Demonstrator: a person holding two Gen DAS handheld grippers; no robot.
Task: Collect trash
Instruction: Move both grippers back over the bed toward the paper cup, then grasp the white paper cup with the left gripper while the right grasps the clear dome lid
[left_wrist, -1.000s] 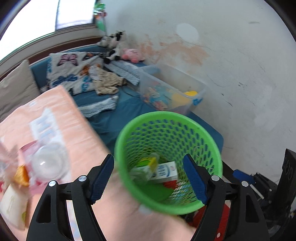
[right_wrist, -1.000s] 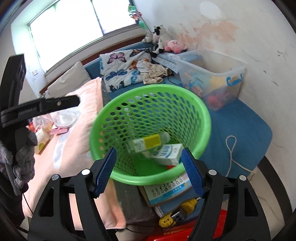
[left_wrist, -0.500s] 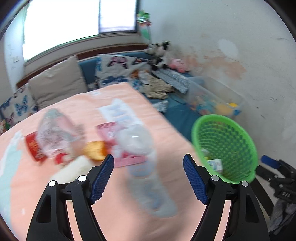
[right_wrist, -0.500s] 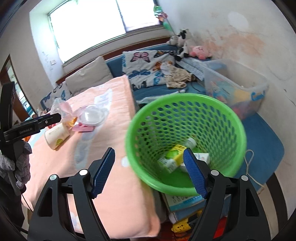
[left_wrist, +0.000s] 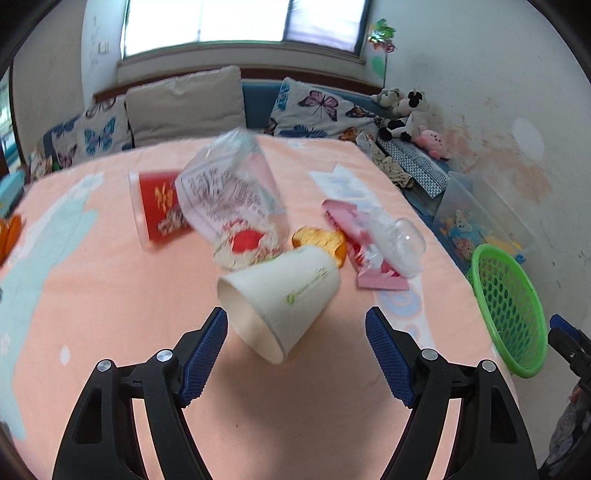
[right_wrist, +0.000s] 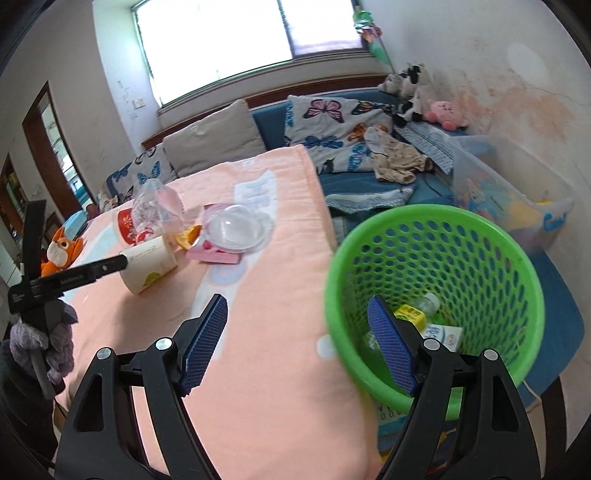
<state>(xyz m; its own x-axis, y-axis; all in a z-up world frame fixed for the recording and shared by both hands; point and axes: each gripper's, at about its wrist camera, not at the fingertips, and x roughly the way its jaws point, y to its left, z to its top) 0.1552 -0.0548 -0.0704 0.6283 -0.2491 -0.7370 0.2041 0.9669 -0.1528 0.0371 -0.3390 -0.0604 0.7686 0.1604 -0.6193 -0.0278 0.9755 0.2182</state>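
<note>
Swung from the basket, left hand-held gripper (left_wrist: 295, 350) hangs spread, empty, just before the tipped paper cup (left_wrist: 280, 295)

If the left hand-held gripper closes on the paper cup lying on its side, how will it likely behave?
The paper cup looks empty, so probably light. Its thin open rim would likely crush under a firm squeeze. Lying tapered on the cloth, it may roll in an arc if nudged.

A paper cup (left_wrist: 280, 299) lies on the bed (left_wrist: 110, 295), the basket (left_wrist: 509, 310) (beside the bed) to its right.
</note>
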